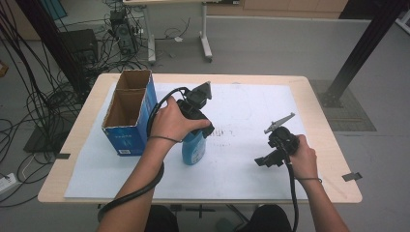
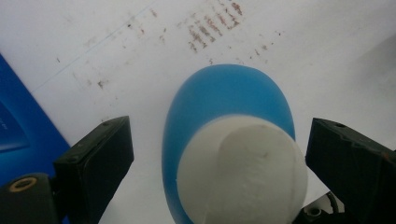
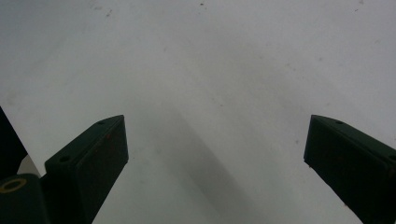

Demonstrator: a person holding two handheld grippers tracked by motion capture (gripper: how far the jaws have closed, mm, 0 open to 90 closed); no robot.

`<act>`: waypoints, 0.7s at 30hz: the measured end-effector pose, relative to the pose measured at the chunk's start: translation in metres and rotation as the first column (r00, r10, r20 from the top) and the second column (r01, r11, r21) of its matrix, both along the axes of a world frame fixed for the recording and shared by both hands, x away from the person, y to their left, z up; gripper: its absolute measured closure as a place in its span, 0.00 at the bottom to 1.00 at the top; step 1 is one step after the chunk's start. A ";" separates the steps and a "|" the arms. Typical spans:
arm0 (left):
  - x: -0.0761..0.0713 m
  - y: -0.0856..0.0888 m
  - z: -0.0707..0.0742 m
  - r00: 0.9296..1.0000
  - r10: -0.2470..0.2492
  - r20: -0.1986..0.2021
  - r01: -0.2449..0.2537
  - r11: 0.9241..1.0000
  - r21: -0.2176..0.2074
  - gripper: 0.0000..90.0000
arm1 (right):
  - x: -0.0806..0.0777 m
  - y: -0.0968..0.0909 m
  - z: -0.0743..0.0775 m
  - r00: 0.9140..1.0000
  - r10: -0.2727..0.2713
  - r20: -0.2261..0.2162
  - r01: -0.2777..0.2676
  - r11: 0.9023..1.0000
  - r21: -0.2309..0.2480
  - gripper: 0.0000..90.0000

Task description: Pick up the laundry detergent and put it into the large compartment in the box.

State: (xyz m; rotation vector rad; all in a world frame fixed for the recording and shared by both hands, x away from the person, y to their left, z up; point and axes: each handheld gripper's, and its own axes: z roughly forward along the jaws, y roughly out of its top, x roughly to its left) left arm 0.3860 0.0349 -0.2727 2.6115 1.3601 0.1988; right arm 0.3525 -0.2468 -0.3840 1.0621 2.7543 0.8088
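The left claw (image 2: 217, 158) hovers wide open over a blue bottle's white cap (image 2: 243, 170), jaws either side, not touching. The bottle (image 1: 194, 147) stands upright on the counter (image 1: 309, 87) beside a blue carton (image 1: 129, 113). The right claw (image 3: 215, 158) gapes empty above the white sheet (image 3: 210, 70).

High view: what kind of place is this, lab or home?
Most likely a lab or data-collection workspace. Tangled cables and electronics boxes lie on the grey floor, a black frame post stands beside the table, and the person works with handheld grippers over a white sheet.
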 end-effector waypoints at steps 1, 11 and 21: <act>0.000 0.000 0.001 1.000 -0.001 0.004 0.001 1.000 -0.001 0.09 | 0.000 0.000 0.000 1.000 0.000 -0.001 0.000 1.000 0.001 0.07; -0.001 -0.002 0.002 1.000 -0.001 0.006 0.001 1.000 0.002 0.09 | 0.000 0.001 0.000 1.000 0.002 -0.001 -0.002 1.000 0.001 0.07; -0.001 -0.002 0.003 1.000 -0.002 0.009 0.001 1.000 0.007 0.09 | 0.000 0.000 0.000 1.000 0.000 0.000 0.000 1.000 0.000 0.07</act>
